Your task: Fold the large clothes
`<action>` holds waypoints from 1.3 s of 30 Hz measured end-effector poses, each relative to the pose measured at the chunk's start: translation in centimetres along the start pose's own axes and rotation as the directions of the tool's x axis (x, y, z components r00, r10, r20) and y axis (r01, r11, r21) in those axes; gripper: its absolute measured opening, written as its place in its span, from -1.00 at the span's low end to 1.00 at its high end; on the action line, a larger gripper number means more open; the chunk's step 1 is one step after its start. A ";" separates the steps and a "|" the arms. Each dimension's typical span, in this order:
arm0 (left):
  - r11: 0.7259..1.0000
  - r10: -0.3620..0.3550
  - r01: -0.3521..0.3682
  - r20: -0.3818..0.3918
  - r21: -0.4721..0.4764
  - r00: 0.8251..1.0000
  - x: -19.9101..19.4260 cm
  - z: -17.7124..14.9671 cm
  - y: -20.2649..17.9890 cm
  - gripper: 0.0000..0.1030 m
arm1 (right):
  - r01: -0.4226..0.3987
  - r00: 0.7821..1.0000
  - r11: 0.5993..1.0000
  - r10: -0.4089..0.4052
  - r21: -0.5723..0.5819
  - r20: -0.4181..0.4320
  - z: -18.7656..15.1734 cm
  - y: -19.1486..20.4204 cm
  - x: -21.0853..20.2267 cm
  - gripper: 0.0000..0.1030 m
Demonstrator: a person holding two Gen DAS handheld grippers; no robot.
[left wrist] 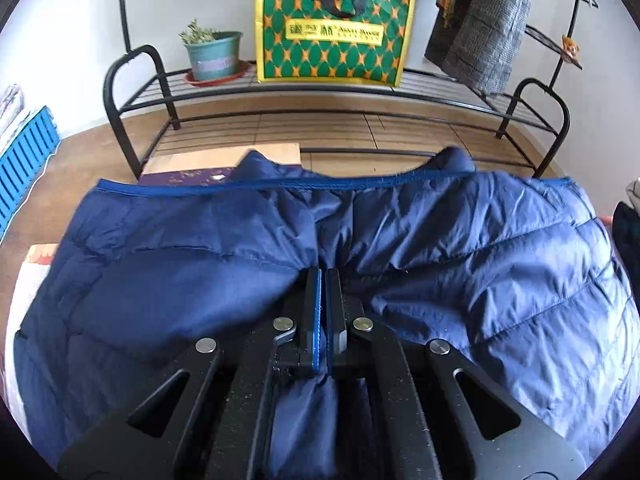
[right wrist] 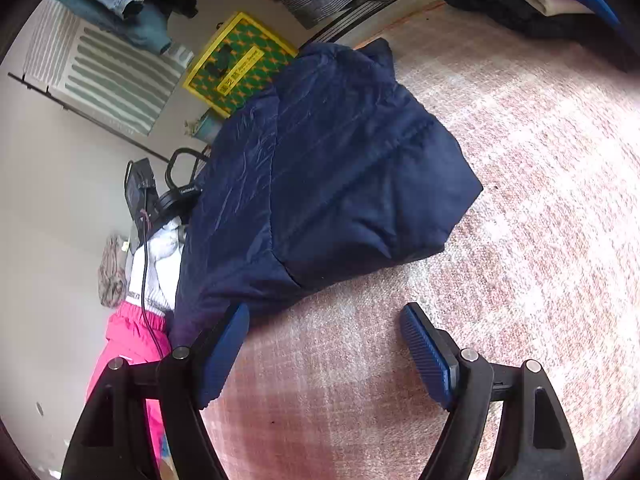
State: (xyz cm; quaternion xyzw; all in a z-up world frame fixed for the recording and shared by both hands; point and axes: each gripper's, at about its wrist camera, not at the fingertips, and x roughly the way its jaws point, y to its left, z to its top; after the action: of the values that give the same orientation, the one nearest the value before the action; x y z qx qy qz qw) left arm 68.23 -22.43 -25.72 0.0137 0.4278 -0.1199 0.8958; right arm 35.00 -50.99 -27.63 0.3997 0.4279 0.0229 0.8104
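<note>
Left gripper pinches the jacket; right gripper spread wide over the rug.

The left gripper (left wrist: pixel 323 280) has its jaws pressed together on a fold of the navy puffer jacket (left wrist: pixel 440 248), which spreads out ahead of it toward a black metal rack (left wrist: pixel 140 92) holding a green-and-yellow bag (left wrist: pixel 334 28) and a potted plant (left wrist: pixel 212 54). The right gripper (right wrist: pixel 324 320) holds nothing, its blue pads (right wrist: pixel 424 344) far apart above the pink rug (right wrist: pixel 520 160); the jacket's bulk lies on the rug just beyond them.
</note>
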 end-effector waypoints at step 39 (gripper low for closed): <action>0.936 -0.013 0.098 0.246 -0.339 0.969 -37.9 -23.7 20.4 -1.00 | 0.521 0.843 0.610 -0.258 -0.597 0.472 -1.2 24.6 -3.1 -0.84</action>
State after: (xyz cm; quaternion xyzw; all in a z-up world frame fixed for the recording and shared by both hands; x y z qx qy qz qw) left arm 31.87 8.08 -13.16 -0.1720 0.3311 -0.0685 0.9253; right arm 39.66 -34.70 -9.50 -0.0484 0.3170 -0.0640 0.9450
